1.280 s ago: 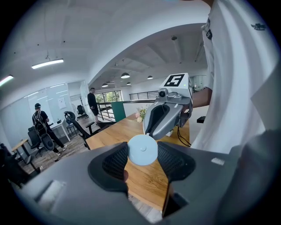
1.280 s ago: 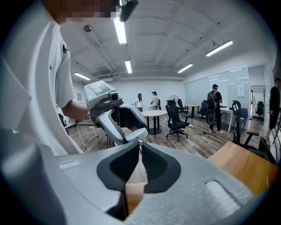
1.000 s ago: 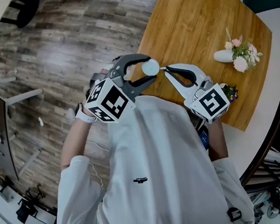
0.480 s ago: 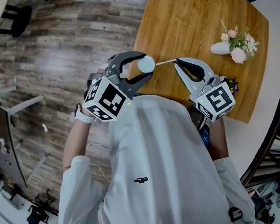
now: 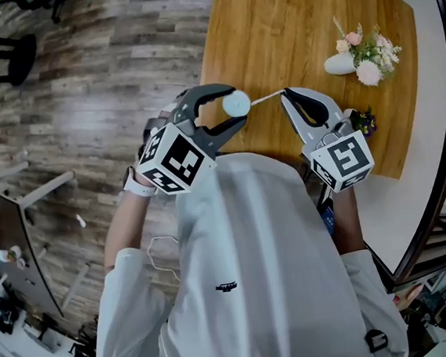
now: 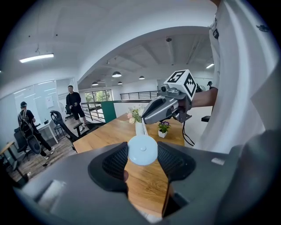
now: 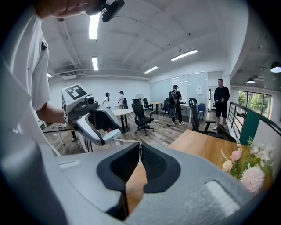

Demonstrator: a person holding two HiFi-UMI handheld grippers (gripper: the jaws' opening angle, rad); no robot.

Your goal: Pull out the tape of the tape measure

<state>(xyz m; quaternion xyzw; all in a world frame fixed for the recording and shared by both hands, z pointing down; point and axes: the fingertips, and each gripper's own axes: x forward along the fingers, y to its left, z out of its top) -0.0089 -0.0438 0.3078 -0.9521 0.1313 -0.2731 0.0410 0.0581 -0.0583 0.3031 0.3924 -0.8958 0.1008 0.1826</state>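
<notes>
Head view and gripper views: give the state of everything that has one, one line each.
Left gripper: shut on the round pale-blue tape measure case.
Right gripper: shut on the end of the thin white tape.
Tape: pulled out a short way, taut between case and right gripper.
White vase of flowers: upright on the wooden table.

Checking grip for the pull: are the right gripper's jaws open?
No: in the right gripper view the right gripper has its jaws pressed together on the end of the thin tape.
</notes>
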